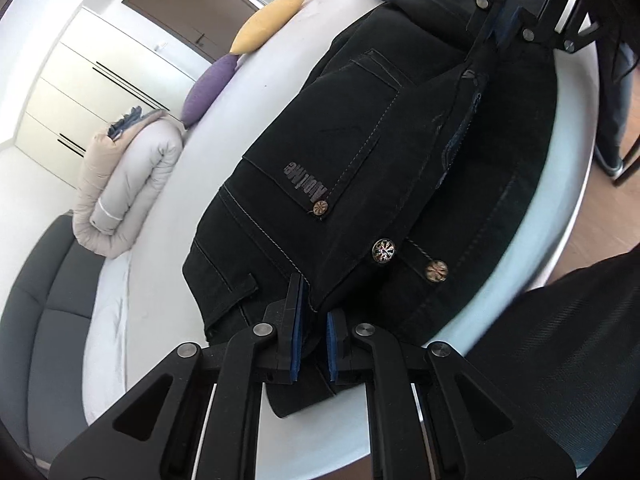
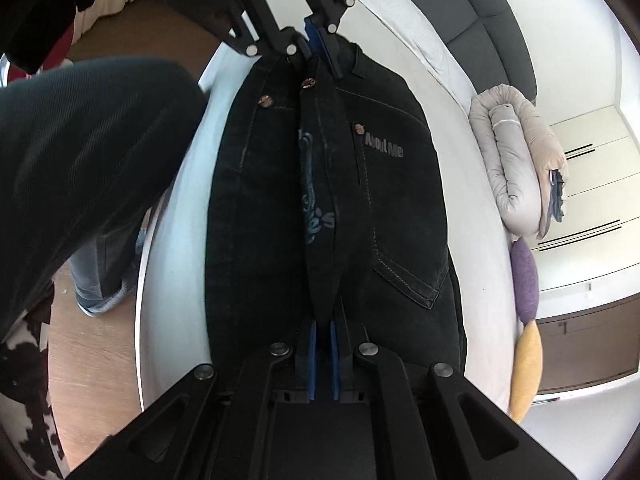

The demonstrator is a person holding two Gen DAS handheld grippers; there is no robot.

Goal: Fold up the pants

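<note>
The black denim pants (image 1: pixel 352 168) hang stretched between my two grippers over the white bed (image 1: pixel 160 280). My left gripper (image 1: pixel 316 312) is shut on the waistband near the metal buttons (image 1: pixel 383 250). My right gripper (image 2: pixel 323 328) is shut on the opposite end of the pants (image 2: pixel 384 200). Each gripper shows in the other's view: the right one (image 1: pixel 502 28) at the top of the left wrist view, the left one (image 2: pixel 316 50) at the top of the right wrist view. The "About Me" pocket (image 2: pixel 384 148) faces up.
A rolled beige quilt (image 1: pixel 128 188), a purple cushion (image 1: pixel 208 92) and a yellow cushion (image 1: pixel 268 22) lie along the bed's far side. A grey sofa (image 1: pixel 48 300) and white cabinets (image 1: pixel 80 80) stand beyond. A person's dark sleeve (image 2: pixel 80 168) and wooden floor (image 2: pixel 96 340) are at the near edge.
</note>
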